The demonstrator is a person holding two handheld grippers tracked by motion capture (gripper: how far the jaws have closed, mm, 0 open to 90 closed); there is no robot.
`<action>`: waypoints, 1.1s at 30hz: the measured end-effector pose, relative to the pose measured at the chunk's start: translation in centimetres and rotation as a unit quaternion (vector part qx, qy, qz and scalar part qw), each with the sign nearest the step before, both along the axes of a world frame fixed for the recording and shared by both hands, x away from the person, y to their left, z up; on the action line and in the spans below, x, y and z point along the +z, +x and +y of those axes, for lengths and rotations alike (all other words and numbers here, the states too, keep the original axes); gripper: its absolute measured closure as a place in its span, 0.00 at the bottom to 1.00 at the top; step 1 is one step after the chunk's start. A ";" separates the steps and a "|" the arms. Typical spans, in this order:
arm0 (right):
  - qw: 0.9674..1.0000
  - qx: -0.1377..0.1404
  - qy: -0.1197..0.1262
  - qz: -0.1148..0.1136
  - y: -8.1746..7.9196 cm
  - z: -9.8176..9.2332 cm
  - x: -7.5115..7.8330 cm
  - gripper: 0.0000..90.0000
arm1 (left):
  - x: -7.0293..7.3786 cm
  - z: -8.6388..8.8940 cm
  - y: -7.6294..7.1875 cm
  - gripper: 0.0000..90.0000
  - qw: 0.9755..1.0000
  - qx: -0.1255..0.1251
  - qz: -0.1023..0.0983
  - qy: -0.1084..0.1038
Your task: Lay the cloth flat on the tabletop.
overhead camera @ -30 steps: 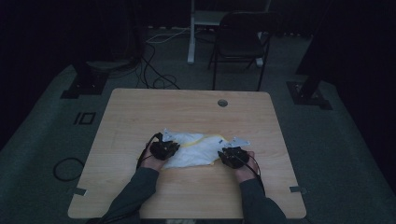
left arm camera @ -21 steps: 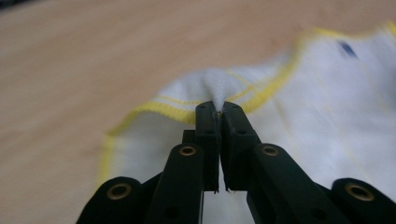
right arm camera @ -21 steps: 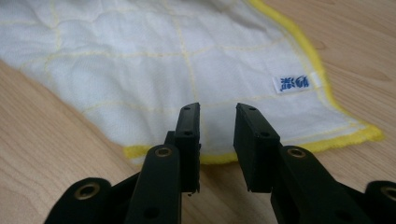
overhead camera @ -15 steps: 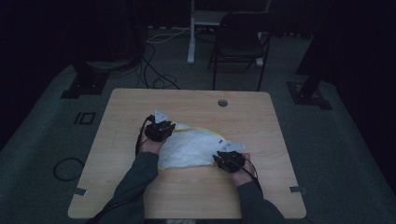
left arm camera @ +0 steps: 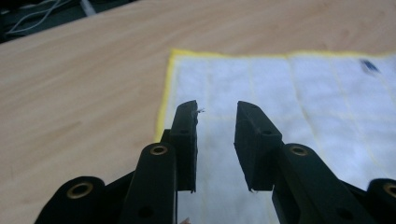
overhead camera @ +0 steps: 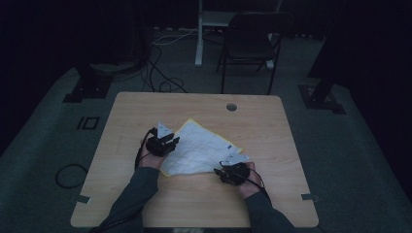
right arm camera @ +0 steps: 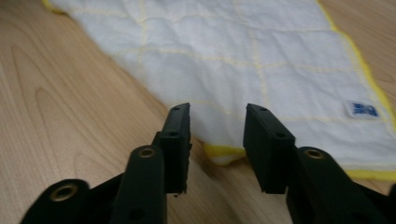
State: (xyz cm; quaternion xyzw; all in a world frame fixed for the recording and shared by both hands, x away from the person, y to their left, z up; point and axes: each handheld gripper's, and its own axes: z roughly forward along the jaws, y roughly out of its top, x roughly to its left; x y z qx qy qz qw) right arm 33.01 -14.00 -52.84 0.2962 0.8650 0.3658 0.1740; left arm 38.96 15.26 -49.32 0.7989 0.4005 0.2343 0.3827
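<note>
A white quilted cloth (overhead camera: 201, 148) with a yellow hem and a small blue label lies spread flat on the wooden table (overhead camera: 272, 121). My left gripper (overhead camera: 173, 141) sits at the cloth's left edge. Its jaws have just been opening, and they stand apart over the cloth (left arm camera: 280, 88) with nothing pinched between them (left arm camera: 215, 109). My right gripper (overhead camera: 222, 168) is at the cloth's near right corner. Its jaws have just been opening too (right arm camera: 218, 112). The yellow corner of the cloth (right arm camera: 243, 60) lies on the table between them, untouched by the pads.
A round cable hole (overhead camera: 231, 107) sits near the table's far edge. Beyond the table stand a dark chair (overhead camera: 252, 34), a white post and loose cables (overhead camera: 160, 73) on the grey floor. Black stand feet (overhead camera: 87, 87) flank the table.
The bunched cloth has been pulled out flat. My left hand moved toward the far left, the right hand toward the near right. Both pairs of jaws opened and let go of it.
</note>
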 end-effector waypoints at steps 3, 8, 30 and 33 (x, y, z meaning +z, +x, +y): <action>1.000 0.012 -0.016 0.001 0.0 0.5 -0.3 0.65 | -0.3 0.2 -1.8 0.78 1.000 -0.018 -0.002 0.010; 0.999 0.018 -0.037 -0.003 0.2 0.9 -0.4 0.90 | -0.9 0.2 -4.9 0.77 0.998 -0.050 -0.001 0.033; 1.000 -0.013 0.025 0.009 2.5 0.0 2.0 0.95 | -3.0 -5.6 -6.5 0.89 0.977 -0.167 -0.001 0.129; 0.999 -0.022 0.022 0.008 3.2 -0.3 2.2 0.95 | -2.4 -5.8 -6.0 0.96 0.976 -0.178 0.000 0.126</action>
